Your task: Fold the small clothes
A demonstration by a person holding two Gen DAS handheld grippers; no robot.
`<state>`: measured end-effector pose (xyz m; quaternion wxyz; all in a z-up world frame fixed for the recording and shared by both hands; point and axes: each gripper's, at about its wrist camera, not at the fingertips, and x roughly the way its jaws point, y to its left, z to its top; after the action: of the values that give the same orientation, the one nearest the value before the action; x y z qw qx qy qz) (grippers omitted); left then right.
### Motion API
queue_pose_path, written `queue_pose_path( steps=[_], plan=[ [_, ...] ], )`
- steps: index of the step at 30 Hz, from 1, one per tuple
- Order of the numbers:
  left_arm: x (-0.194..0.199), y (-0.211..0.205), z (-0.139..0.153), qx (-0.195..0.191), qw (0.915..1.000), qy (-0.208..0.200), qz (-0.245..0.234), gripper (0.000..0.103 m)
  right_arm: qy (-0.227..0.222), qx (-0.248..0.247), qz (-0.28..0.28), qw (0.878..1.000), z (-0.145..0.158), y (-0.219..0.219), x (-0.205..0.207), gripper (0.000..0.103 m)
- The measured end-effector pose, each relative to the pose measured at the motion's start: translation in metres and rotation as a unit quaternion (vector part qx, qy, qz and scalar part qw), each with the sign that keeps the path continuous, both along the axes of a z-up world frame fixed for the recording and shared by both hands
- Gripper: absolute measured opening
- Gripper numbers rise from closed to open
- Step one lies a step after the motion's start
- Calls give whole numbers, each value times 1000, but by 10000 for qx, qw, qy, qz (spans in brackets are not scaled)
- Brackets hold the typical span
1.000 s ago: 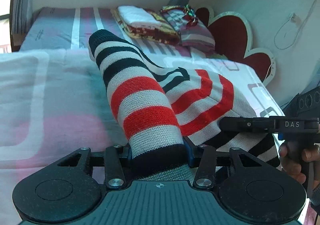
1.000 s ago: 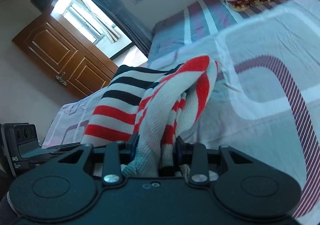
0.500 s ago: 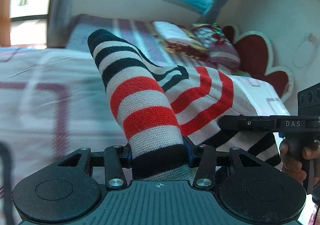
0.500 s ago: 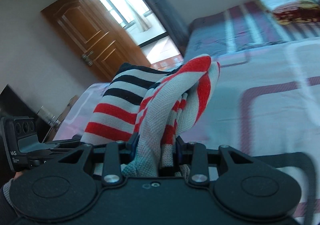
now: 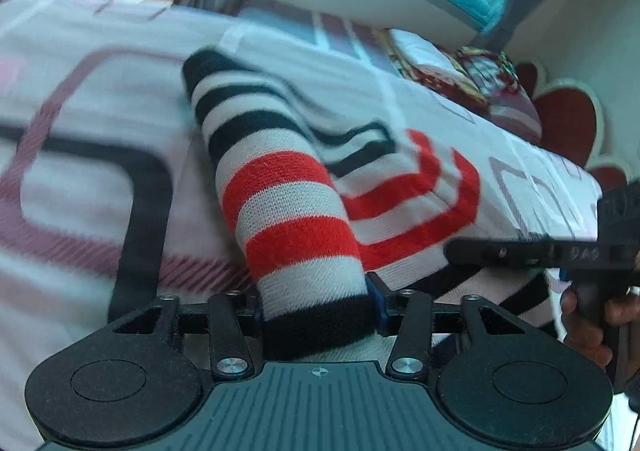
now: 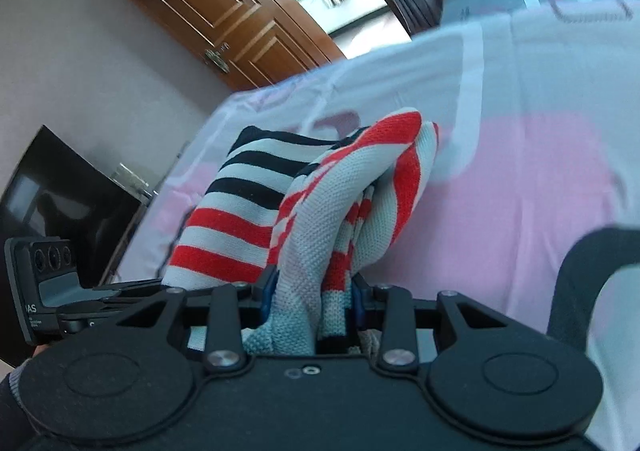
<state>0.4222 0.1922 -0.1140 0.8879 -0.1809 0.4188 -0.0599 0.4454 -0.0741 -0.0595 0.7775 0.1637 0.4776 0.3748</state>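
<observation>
A small knitted garment (image 5: 296,219) with red, black and pale grey stripes hangs between my two grippers above the bed. My left gripper (image 5: 318,315) is shut on its black-edged hem. My right gripper (image 6: 312,303) is shut on a bunched fold of the same garment (image 6: 344,203). The right gripper also shows at the right edge of the left wrist view (image 5: 532,253), and the left gripper shows at the left edge of the right wrist view (image 6: 52,291). The fingertips of both are hidden by cloth.
The bed sheet (image 5: 80,155) is white and pink with dark rounded lines. Folded blankets and pillows (image 5: 460,71) lie by a red heart-shaped headboard (image 5: 568,123). A brown wooden door (image 6: 224,19) and a dark screen (image 6: 60,195) stand beyond the bed's edge.
Both grippers have swung left together with the garment held between them: the pillows and headboard slid right, the door came into view. The grip on the cloth is unchanged.
</observation>
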Motion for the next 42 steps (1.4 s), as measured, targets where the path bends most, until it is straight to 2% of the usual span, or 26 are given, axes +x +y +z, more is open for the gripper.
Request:
queue_pose_path(
  steps=[2, 4, 6, 8, 10, 11, 12, 13, 14, 15, 16, 17, 18, 20, 24, 25, 26, 27, 28, 31, 33, 35, 42],
  plan=[
    [-5, 4, -10, -176, 9997, -106, 106, 65, 189, -220, -126, 9995, -18, -4, 3, 35],
    [-8, 4, -15, -10, 9995, -162, 254, 80, 517, 175, -269, 9981, -32, -19, 5, 33],
    [-10, 4, -17, 63, 9993, -241, 265, 81, 568, 274, -322, 9975, -32, -21, 4, 33],
    [-14, 10, -14, 86, 9991, -265, 316, 81, 367, 97, -234, 9990, -26, -17, 1, 34],
    [-25, 11, 0, 287, 9979, -406, 413, 81, 279, -34, -226, 9994, -18, -18, 0, 38],
    [-32, 14, 8, 357, 9968, -493, 512, 81, 151, -140, -269, 9994, -12, -20, -1, 44],
    [-36, 17, 17, 336, 9956, -611, 627, 81, -73, -275, -383, 9989, -5, -24, -6, 54],
    [-46, 22, 26, 226, 9940, -805, 706, 81, -381, -418, -497, 9972, 7, -28, -9, 56],
    [-55, 24, 32, 112, 9926, -979, 714, 79, -674, -465, -476, 9955, 19, -30, -12, 54],
    [-60, 20, 38, 32, 9918, -1115, 616, 74, -937, -386, -354, 9942, 32, -32, -19, 47],
    [-63, 15, 43, 72, 9920, -1162, 485, 58, -1178, -311, -198, 9923, 43, -31, -26, 40],
    [-63, 6, 46, 209, 9922, -1175, 363, 49, -1382, -342, -28, 9898, 53, -26, -31, 29],
    [-61, -1, 46, 312, 9925, -1156, 255, 46, -1586, -467, 165, 9861, 61, -17, -39, 20],
    [-59, -15, 40, 624, 9927, -1019, 168, 40, -1877, -778, 612, 9772, 68, 5, -53, 16],
    [-62, -20, 26, 843, 9919, -914, 254, 31, -2129, -1530, 1181, 9578, 59, 32, -73, 17],
    [-65, -18, 24, 841, 9920, -889, 308, 24, -2182, -1792, 1266, 9509, 52, 35, -77, 15],
    [-65, -17, 22, 849, 9922, -849, 336, 18, -2222, -2056, 1269, 9446, 46, 36, -80, 9],
    [-65, -19, 21, 889, 9920, -829, 338, 18, -2268, -2358, 1206, 9372, 38, 36, -82, 1],
    [-67, -20, 21, 981, 9912, -812, 353, 18, -2292, -2450, 1108, 9355, 33, 32, -82, 0],
    [-63, -39, 19, 1600, 9837, -754, 319, 18, -2048, -2212, 784, 9503, 31, 17, -81, 0],
    [-58, -51, 17, 1976, 9771, -737, 301, 18, -2129, -2294, 682, 9473, 26, 19, -85, 0],
    [-54, -53, 15, 2071, 9748, -749, 357, 18, -2312, -2426, 626, 9401, 23, 24, -89, 0],
    [-65, -63, 25, 2223, 9703, -836, 462, 20, -1968, -2428, 296, 9494, 26, 32, -82, 0]
  ],
)
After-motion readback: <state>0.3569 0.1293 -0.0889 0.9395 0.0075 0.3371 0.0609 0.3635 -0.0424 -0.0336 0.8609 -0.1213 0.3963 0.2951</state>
